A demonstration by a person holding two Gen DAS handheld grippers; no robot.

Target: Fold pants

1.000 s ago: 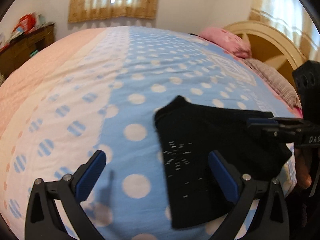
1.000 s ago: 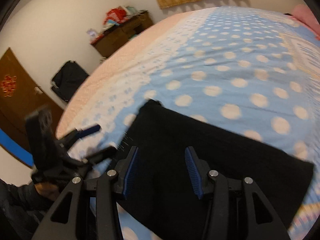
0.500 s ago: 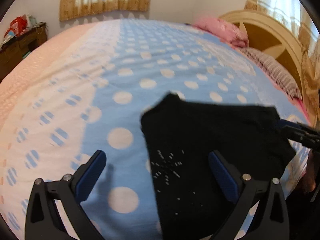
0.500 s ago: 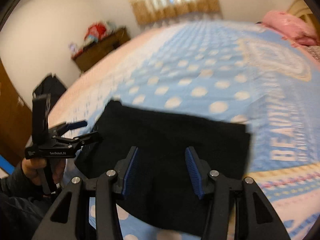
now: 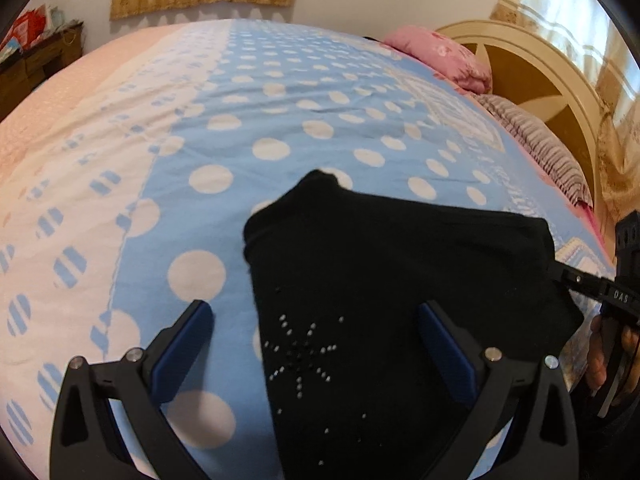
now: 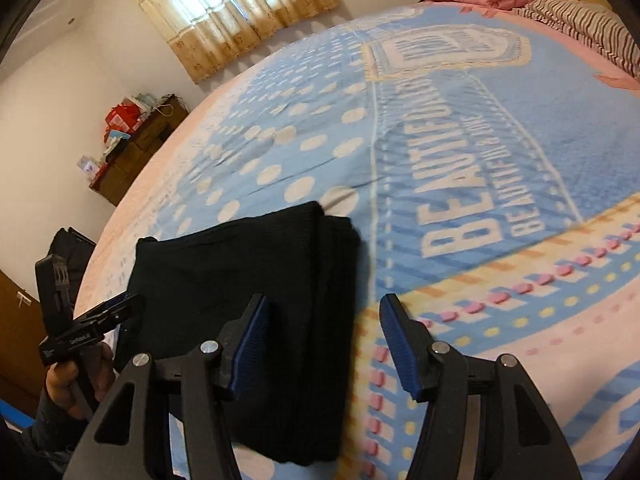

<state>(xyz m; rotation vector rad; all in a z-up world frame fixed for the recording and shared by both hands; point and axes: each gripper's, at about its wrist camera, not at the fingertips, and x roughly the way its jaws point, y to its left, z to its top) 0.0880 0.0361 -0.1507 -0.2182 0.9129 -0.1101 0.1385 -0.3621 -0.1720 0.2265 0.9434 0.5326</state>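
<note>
Fingers of the left gripper [image 5: 316, 356] stand spread wide over the black pants [image 5: 400, 292], pinching nothing. Folded into a thick, layered rectangle, the pants lie flat on the bed [image 5: 240, 128], a small studded star on the soft dark knit. Right gripper [image 6: 324, 344] fingers have just been opening, straddling the fold's edge without pressing it. Bedcover: blue, white-dotted, slightly creased.

Black pants [image 5: 400, 280] with small silvery studs; blue bedspread [image 5: 280, 100] with white dots, pink pillow [image 5: 440, 56]
</note>
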